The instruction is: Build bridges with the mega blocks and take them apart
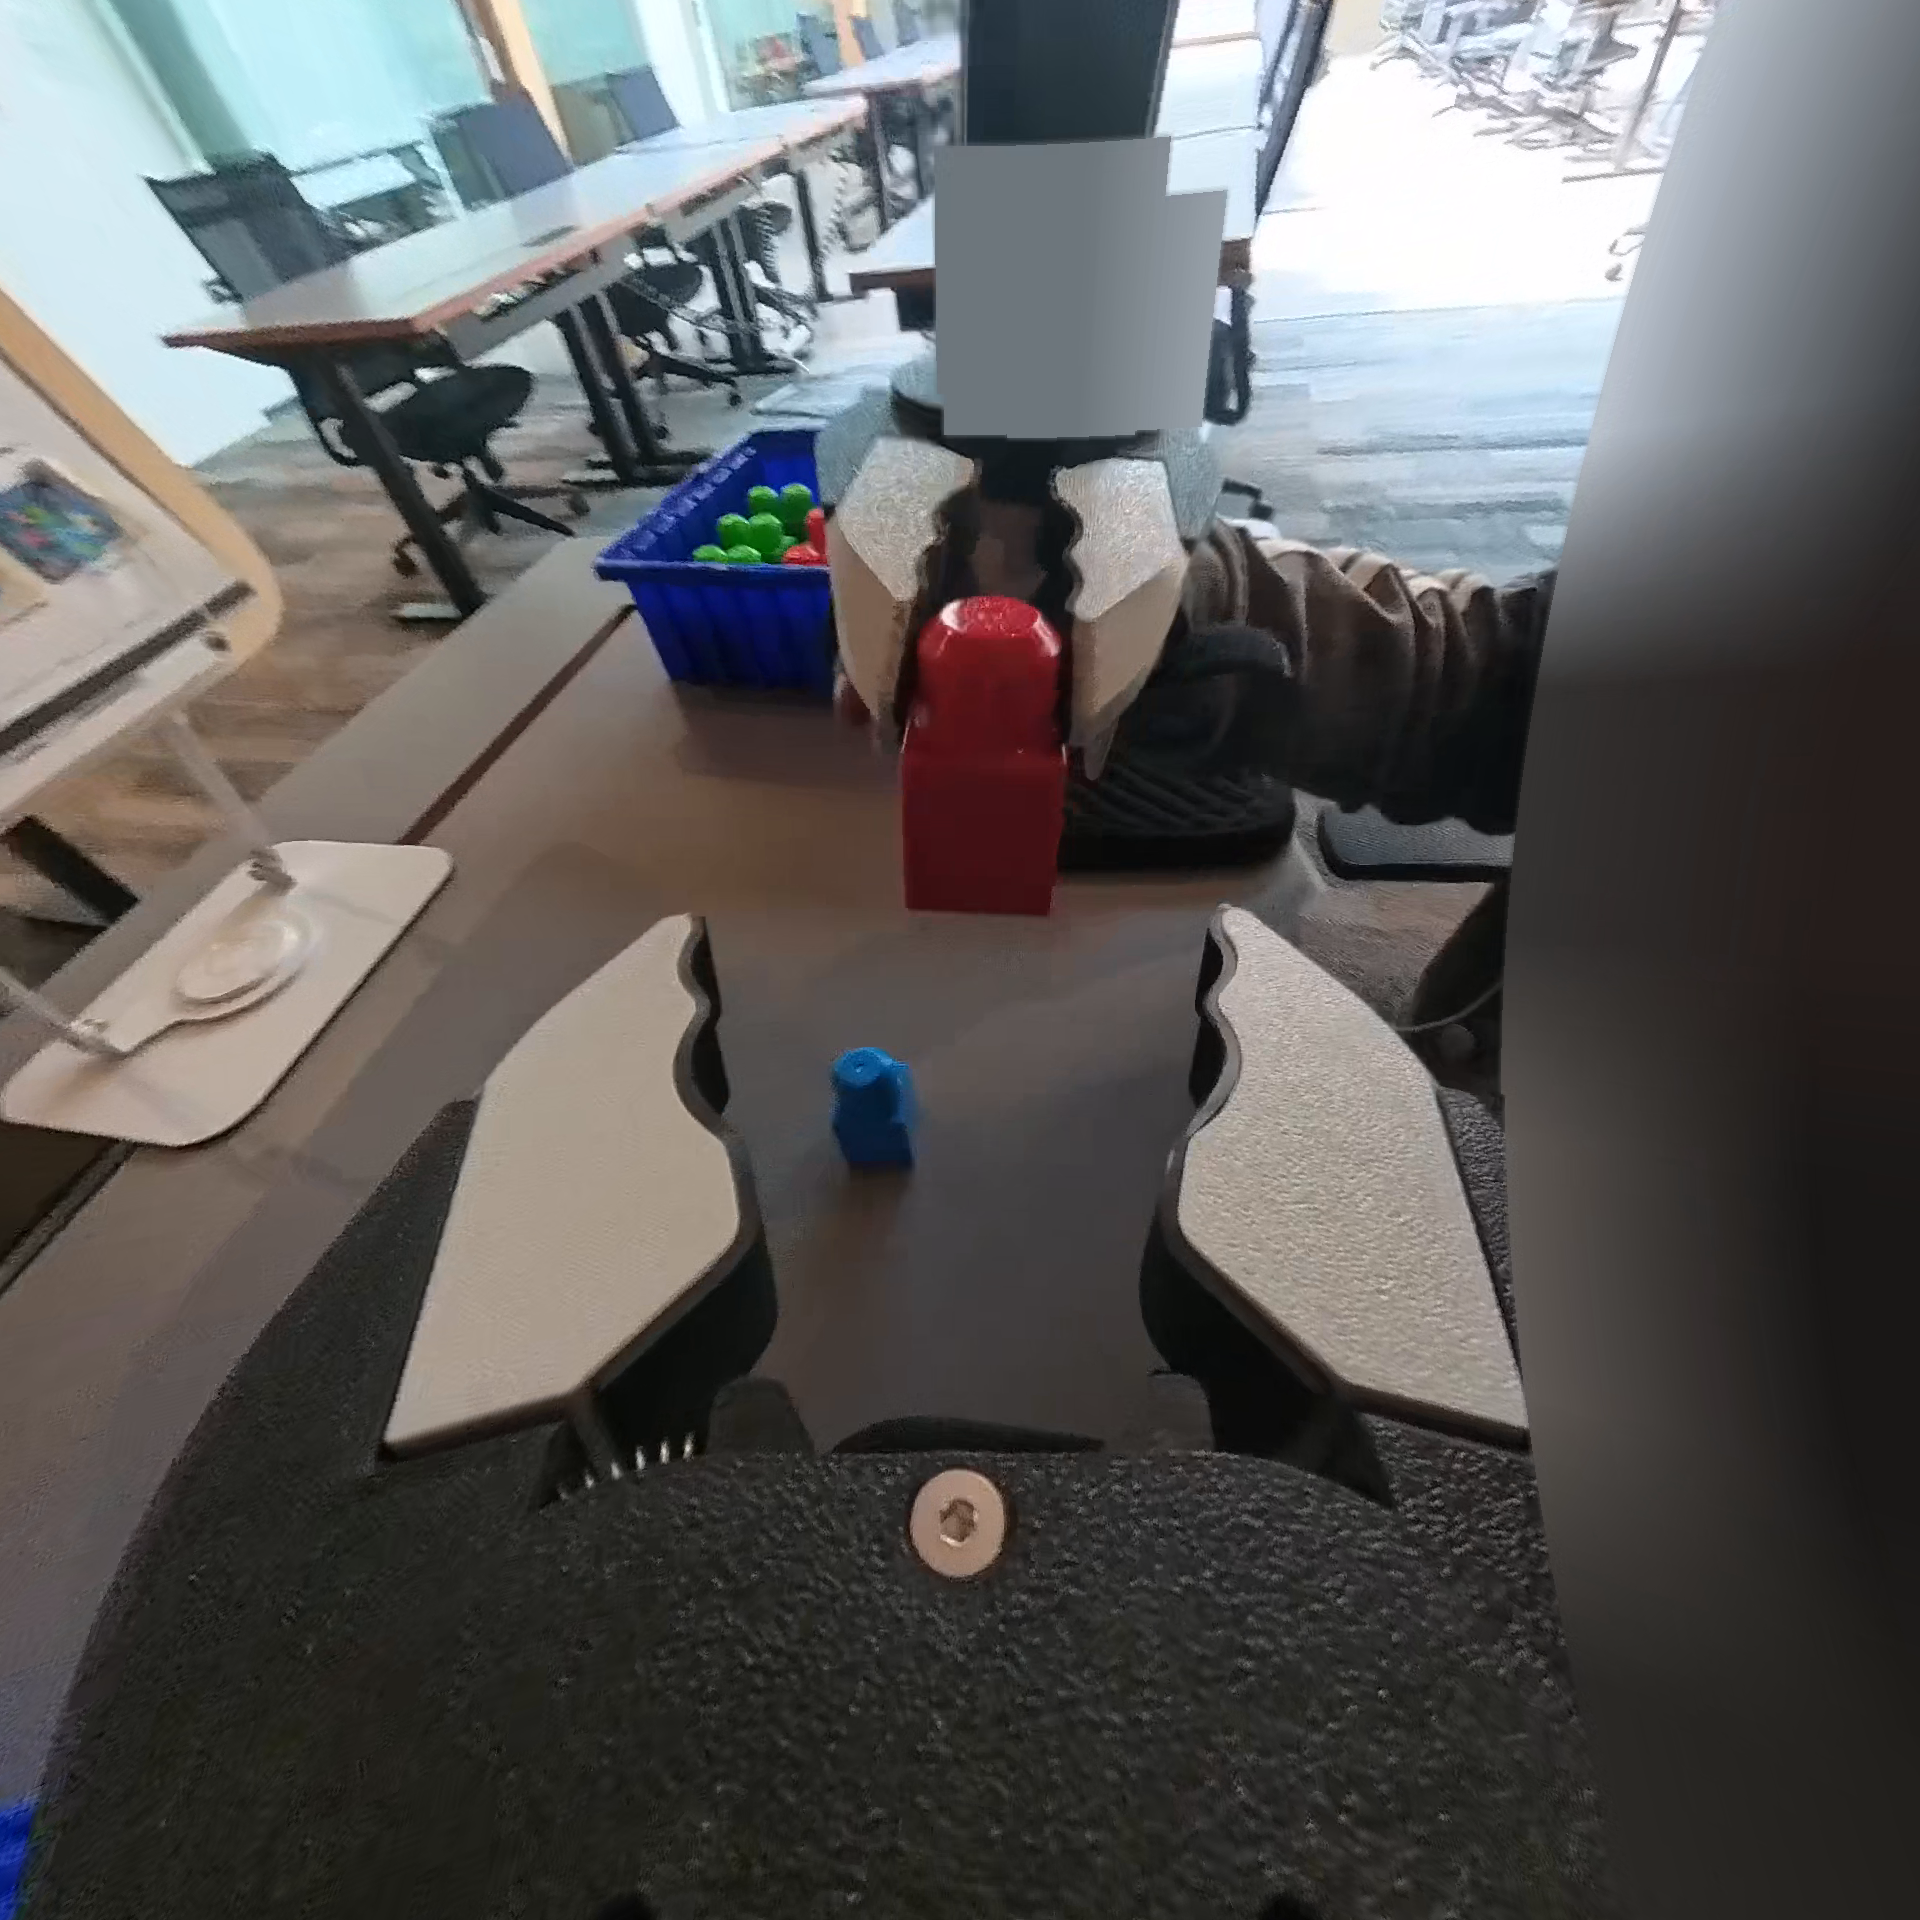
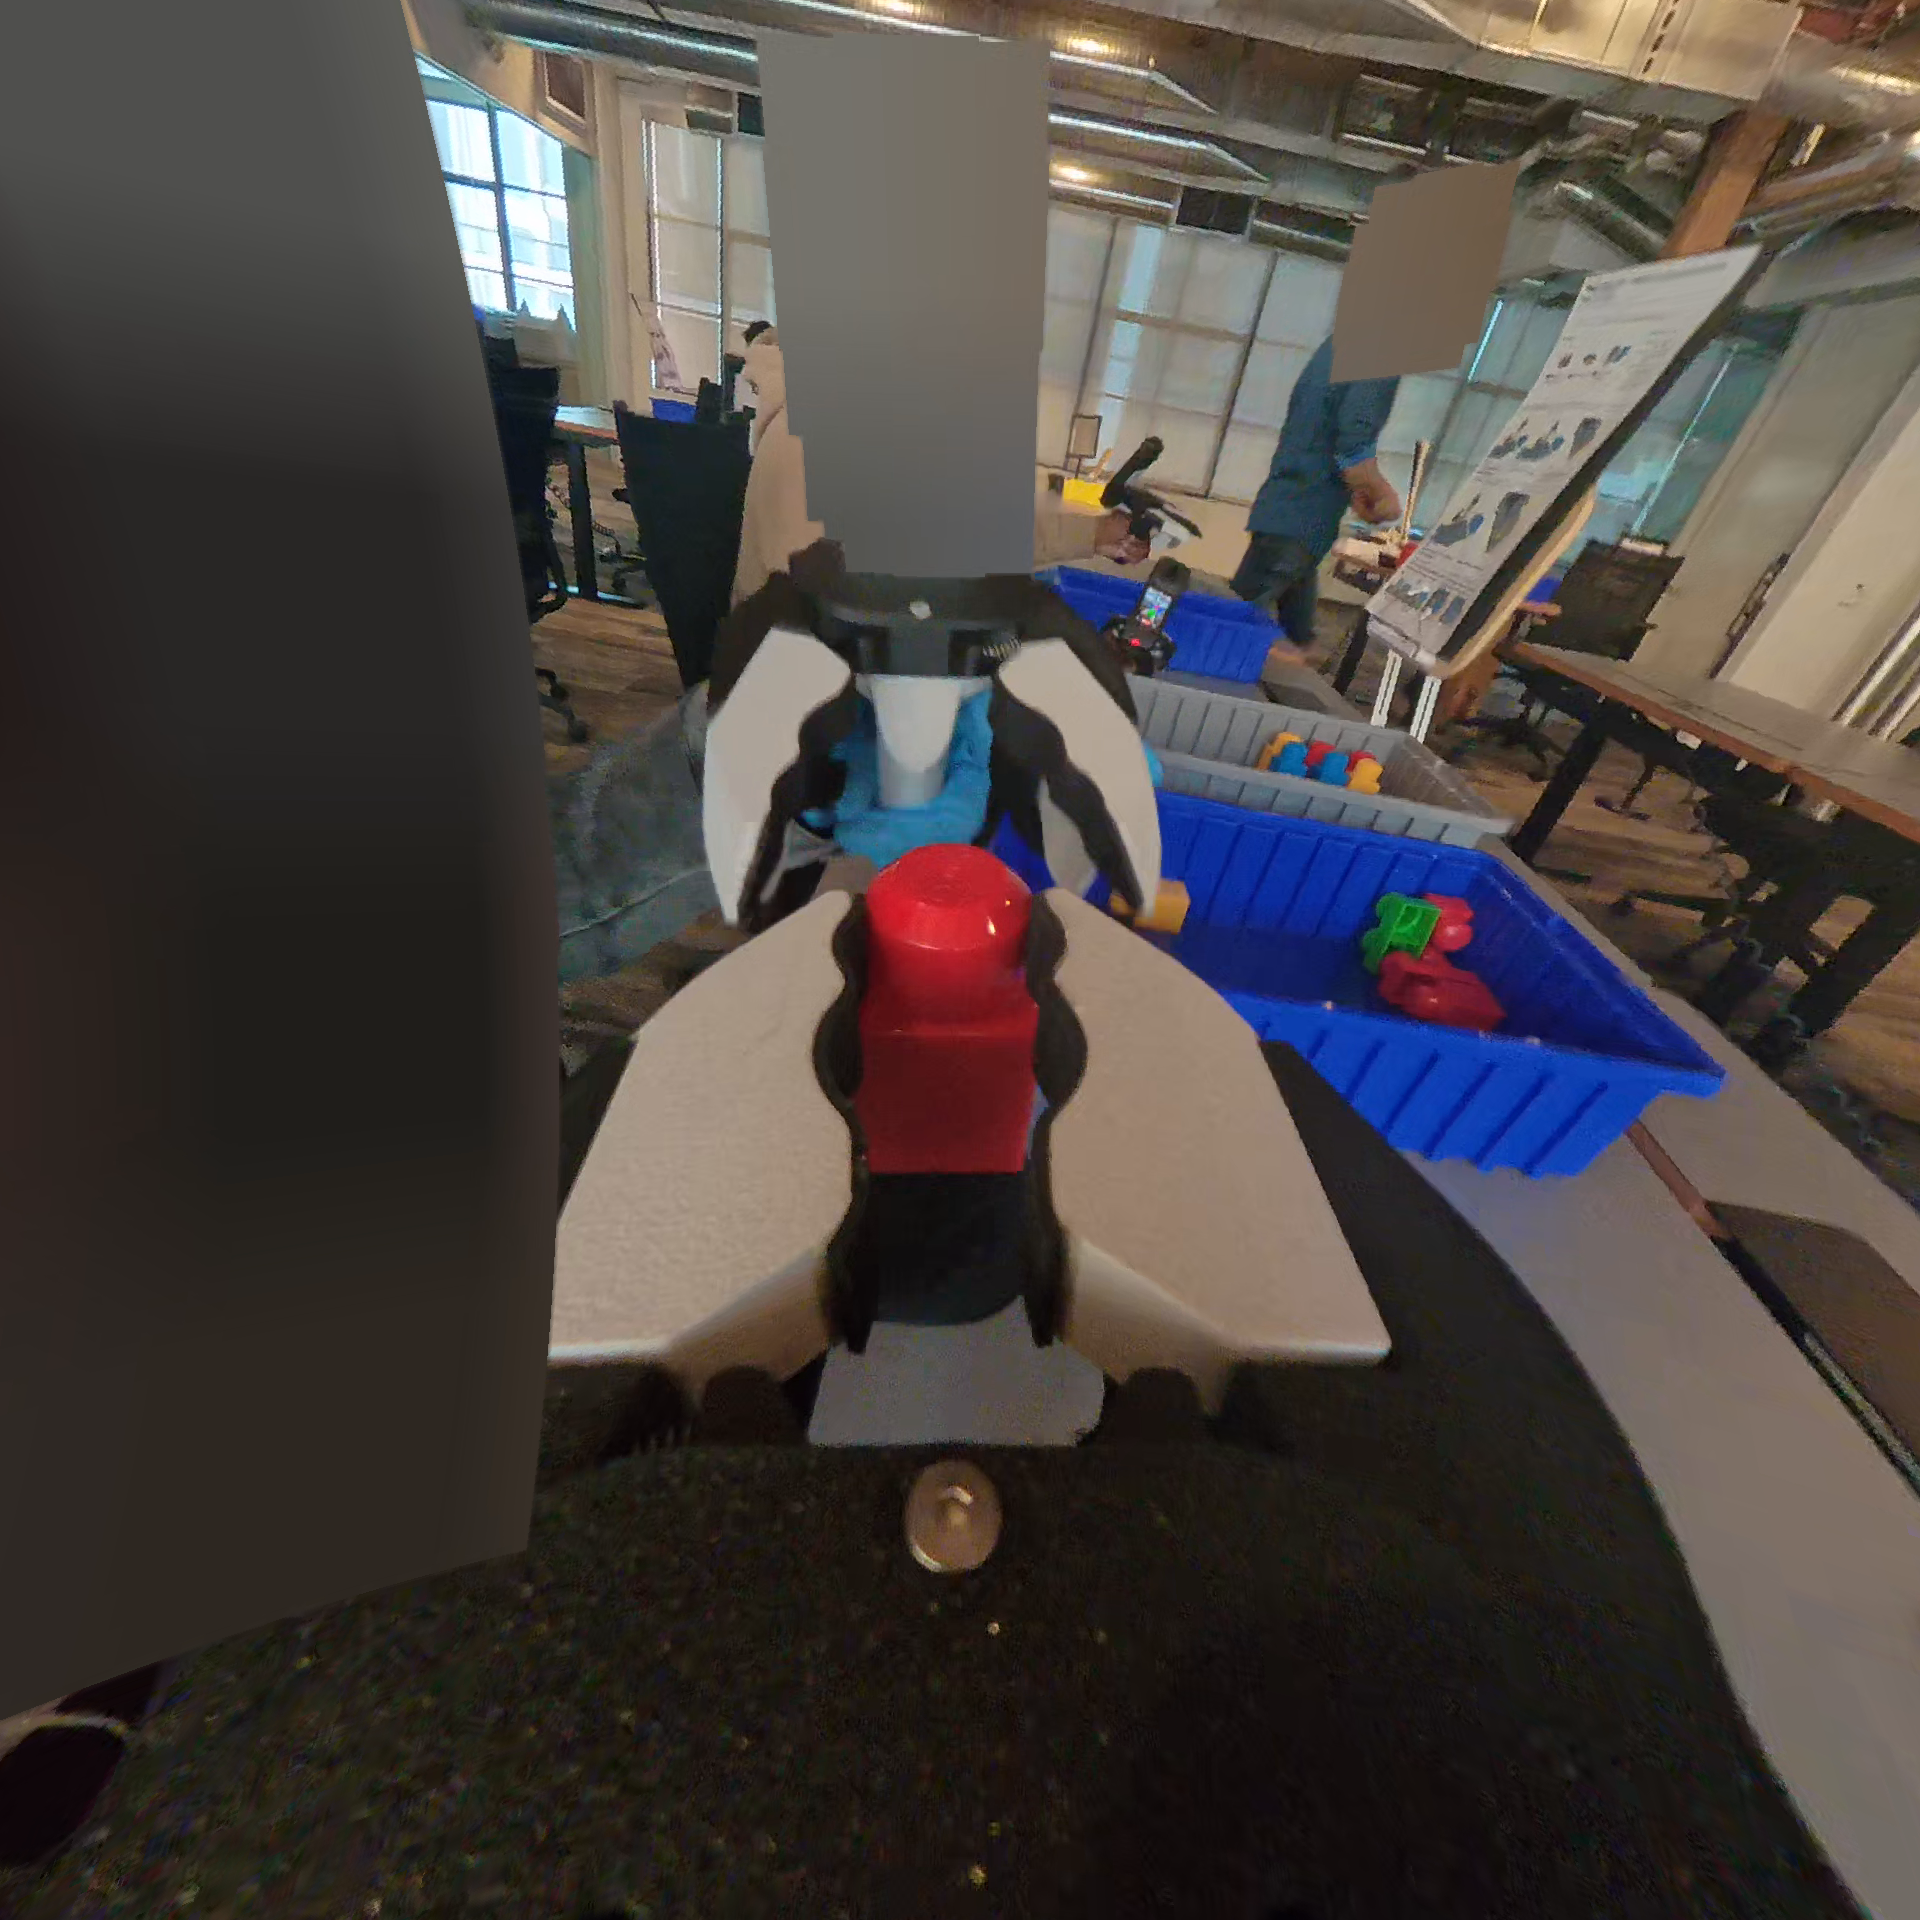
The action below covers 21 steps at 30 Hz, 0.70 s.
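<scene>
The right gripper (image 2: 951,1049) clamps the red block (image 2: 945,1023) by its sides, so it may twist crooked if pressed down, while the left gripper (image 1: 956,997) hangs spread and empty over the blue block (image 1: 873,1110).

Left claw (image 1: 956,1039) spread wide and level, right claw (image 2: 945,997) clamped on a block, facing each other

Small block (image 1: 873,1108) on table (image 1: 540,831), taller block (image 1: 985,758) behind it, bin (image 1: 717,613) behind-left holding blocks
</scene>
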### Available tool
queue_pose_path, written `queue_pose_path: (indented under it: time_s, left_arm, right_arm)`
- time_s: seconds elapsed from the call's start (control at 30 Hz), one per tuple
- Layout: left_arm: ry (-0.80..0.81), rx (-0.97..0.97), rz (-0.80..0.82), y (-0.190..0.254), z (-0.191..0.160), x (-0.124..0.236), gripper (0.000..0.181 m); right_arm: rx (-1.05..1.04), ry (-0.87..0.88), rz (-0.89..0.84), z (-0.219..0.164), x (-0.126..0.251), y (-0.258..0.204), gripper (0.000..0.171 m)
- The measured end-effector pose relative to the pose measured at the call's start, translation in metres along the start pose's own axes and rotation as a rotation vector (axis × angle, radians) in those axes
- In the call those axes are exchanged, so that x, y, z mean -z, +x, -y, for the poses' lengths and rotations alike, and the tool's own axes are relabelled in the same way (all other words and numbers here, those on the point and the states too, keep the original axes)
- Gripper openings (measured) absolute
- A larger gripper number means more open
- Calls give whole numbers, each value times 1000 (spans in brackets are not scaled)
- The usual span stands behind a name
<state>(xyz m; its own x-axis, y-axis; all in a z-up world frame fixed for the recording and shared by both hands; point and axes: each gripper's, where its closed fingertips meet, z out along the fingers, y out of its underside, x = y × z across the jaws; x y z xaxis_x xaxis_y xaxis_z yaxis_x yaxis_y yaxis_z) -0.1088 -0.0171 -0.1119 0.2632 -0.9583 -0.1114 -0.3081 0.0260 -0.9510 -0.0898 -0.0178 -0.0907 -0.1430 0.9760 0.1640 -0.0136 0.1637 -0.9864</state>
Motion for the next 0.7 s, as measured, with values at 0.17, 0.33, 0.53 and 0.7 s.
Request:
queue_pose_path:
  time_s: [0.17, 0.33, 0.53, 0.7]
  left_arm:
    - [73, 2, 173, -8, -6, 30, 80]
    - [129, -6, 316, -12, -9, 61, 74]
    - [211, -42, 414, -8, 0, 89, 69]
    - [233, -59, 450, -5, -1, 99, 66]
  right_arm:
    - [-85, -93, -29, -56, 30, 5, 29]
    - [-134, -217, -54, -128, 61, 16, 29]
    - [-166, -304, -37, -182, 70, 32, 29]
    - [-174, -374, -6, -205, 63, 38, 29]
